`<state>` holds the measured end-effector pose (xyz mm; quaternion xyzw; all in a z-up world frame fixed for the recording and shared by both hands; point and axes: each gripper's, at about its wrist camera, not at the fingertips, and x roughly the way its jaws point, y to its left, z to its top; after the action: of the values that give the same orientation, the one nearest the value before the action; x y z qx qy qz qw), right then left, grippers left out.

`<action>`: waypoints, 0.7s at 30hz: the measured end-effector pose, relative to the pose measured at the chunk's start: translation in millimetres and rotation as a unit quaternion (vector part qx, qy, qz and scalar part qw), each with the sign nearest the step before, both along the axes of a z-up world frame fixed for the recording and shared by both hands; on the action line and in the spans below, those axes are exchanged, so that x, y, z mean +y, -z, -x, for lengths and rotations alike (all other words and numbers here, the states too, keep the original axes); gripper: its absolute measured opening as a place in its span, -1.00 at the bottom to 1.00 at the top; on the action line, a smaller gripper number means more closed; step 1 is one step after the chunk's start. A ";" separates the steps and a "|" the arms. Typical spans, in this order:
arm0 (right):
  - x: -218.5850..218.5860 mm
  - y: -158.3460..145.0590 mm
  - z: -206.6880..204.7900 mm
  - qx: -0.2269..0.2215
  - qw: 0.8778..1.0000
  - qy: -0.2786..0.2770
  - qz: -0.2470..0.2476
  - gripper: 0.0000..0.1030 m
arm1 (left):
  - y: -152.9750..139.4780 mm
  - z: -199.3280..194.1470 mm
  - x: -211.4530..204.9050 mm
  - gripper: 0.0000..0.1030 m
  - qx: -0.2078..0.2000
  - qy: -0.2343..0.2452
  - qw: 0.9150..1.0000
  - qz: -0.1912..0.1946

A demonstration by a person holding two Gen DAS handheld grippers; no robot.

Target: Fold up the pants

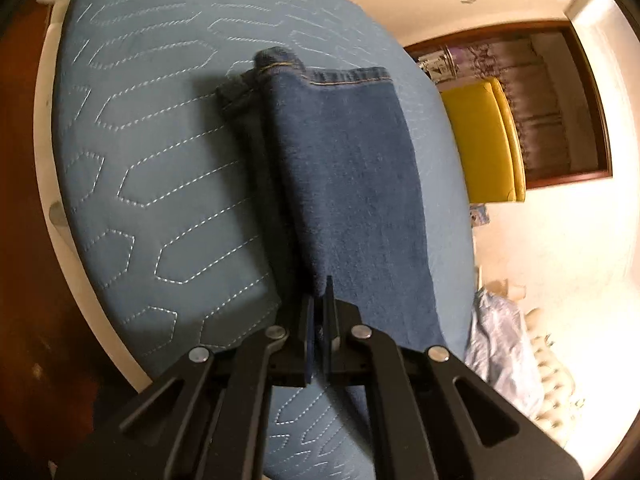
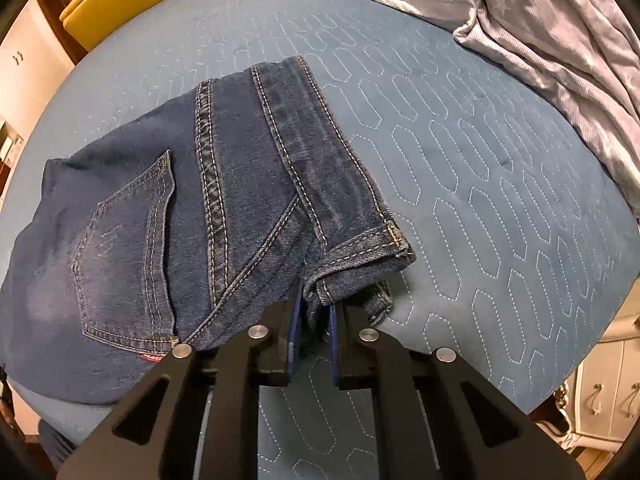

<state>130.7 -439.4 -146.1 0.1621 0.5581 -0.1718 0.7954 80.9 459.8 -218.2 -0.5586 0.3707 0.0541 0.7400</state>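
1. Left hand-held gripper (image 1: 319, 312) first: its jaws are pinched tight on a fold of the jeans (image 1: 344, 184); the cloth bunches right between the blue pads, and the gripper's own black linkage covers whatever lies below the pinch.
2. From there the denim runs away in a long strip to a stitched hem (image 1: 348, 77) at the far end; a darker layer sits under its left side, too deep in shadow to make out.
3. Right hand-held gripper (image 2: 314, 312): jaws closed on the waistband corner (image 2: 360, 264) of the jeans (image 2: 200, 200); the pinched cloth is partly hidden behind the pads, so how many layers are caught I cannot tell.
4. In the right wrist view the seat of the jeans lies flat on the bed, back pocket (image 2: 124, 256) up, a small red tab (image 2: 152, 357) at the pocket's lower edge; the left part of the garment runs out of the picture.
5. Everything rests on the blue quilted bedspread (image 2: 480, 184); the fisheye bends its edges.
6. Well apart, at the far corner of the bed, a pale grey star-print cloth (image 2: 560, 52) lies rumpled, cut off by the frame.
7. Beyond the bed, a yellow chair (image 1: 484, 140) shows only in part; the room behind is washed out by glare.
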 end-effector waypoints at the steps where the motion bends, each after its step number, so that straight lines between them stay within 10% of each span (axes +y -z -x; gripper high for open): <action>1: 0.8 -1.9 1.3 -0.004 1.000 -0.001 -0.002 -0.76 | -0.2 0.7 1.4 -0.89 0.000 -0.004 1.000 0.002; 6: 1.2 -14.6 8.2 -0.018 1.000 -0.009 -0.012 -0.09 | -9.9 17.0 12.3 -0.65 0.015 -0.019 0.999 -0.035; 9: 1.9 -27.6 11.8 -0.016 0.999 -0.013 0.032 0.69 | -16.9 35.2 27.6 -0.47 0.035 -0.046 0.996 -0.063; 12: -5.0 -36.1 14.2 -0.002 0.999 -0.018 0.049 0.68 | -45.4 34.6 40.1 -0.38 0.030 -0.062 0.987 -0.145; 15: -13.1 -60.0 19.5 -0.004 0.995 0.003 0.103 0.68 | -81.7 -6.0 41.9 0.33 -0.010 -0.011 0.971 -0.238; 21: 44.6 -115.4 -28.1 -0.071 0.984 -0.132 0.094 0.68 | -82.6 -136.3 44.5 0.39 0.023 0.156 0.920 -0.358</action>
<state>158.8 -394.8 -30.7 0.0239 0.4979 -0.1050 0.8605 217.2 504.2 -135.6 -0.1900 0.4259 0.0798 0.8810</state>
